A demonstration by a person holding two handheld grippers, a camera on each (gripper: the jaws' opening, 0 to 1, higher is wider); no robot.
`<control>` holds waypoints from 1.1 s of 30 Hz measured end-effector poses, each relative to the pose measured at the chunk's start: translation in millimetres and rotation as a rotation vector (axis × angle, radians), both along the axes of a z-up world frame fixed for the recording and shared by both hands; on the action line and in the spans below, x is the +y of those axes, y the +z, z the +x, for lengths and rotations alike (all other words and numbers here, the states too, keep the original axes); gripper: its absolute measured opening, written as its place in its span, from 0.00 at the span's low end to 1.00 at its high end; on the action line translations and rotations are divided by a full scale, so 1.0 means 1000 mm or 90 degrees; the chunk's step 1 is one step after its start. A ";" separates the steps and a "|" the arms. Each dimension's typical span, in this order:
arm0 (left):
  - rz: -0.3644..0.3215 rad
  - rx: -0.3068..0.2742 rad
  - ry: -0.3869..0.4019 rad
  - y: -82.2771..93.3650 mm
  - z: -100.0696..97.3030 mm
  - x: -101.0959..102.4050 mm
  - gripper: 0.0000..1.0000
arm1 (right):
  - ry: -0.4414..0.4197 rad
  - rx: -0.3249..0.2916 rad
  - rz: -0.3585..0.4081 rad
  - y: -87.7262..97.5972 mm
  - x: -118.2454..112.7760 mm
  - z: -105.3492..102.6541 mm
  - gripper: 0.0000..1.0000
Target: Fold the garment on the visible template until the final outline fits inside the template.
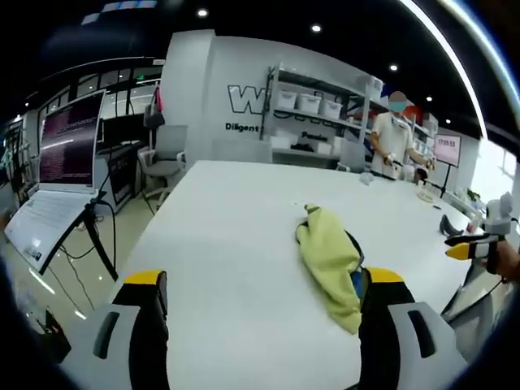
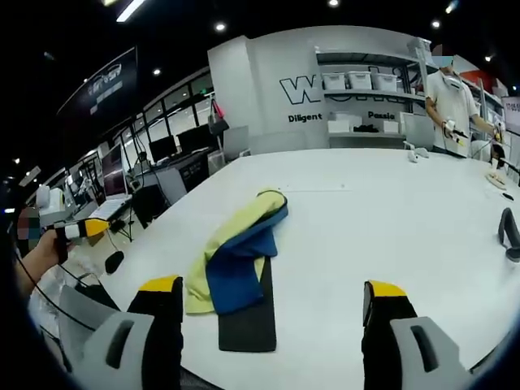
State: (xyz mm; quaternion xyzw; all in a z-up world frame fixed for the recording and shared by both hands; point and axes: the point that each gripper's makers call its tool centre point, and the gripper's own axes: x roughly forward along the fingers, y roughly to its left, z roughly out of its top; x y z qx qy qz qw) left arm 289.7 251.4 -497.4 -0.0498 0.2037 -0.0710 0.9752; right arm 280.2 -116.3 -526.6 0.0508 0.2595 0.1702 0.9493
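White table (image 2: 390, 211), long, running back toward a grey wall with shelving (image 2: 357, 101) carrying white bins; a person in a white top (image 2: 449, 101) is standing at its far right end. Small items are lying near that end (image 1: 425, 193), too small to name, and a dark curved object (image 2: 511, 234) is sitting at the right edge in the right gripper view. Garment (image 2: 236, 252) — yellow outside, blue showing inside — is lying bunched and partly folded near the table's near-left edge, its lower part resting on a dark rectangular template (image 2: 250, 321) and its upper part spilling past the template onto bare table. In the left gripper view the garment (image 1: 331, 264) is appearing as a yellow heap just beside the right-hand jaw. Left gripper (image 1: 260, 305): jaws standing wide apart, nothing between them, held over bare table. Right gripper (image 2: 272, 313): jaws likewise spread wide and gripping nothing, the garment and template lying between them toward the left jaw. Open tabletop is stretching across the middle and far side; a laptop on a stand (image 1: 61, 175) and an office chair (image 1: 165, 158) are standing off the table — well apart from the garment.
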 end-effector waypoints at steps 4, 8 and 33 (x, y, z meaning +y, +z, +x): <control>-0.002 -0.002 -0.001 0.001 0.001 -0.001 0.92 | 0.001 0.002 0.000 -0.001 0.000 0.000 0.90; 0.001 0.003 -0.007 0.000 0.002 -0.004 0.92 | 0.000 0.004 -0.004 -0.002 -0.001 0.001 0.91; 0.002 -0.002 -0.003 0.002 0.003 -0.001 0.92 | 0.006 0.004 0.004 -0.001 0.005 0.001 0.91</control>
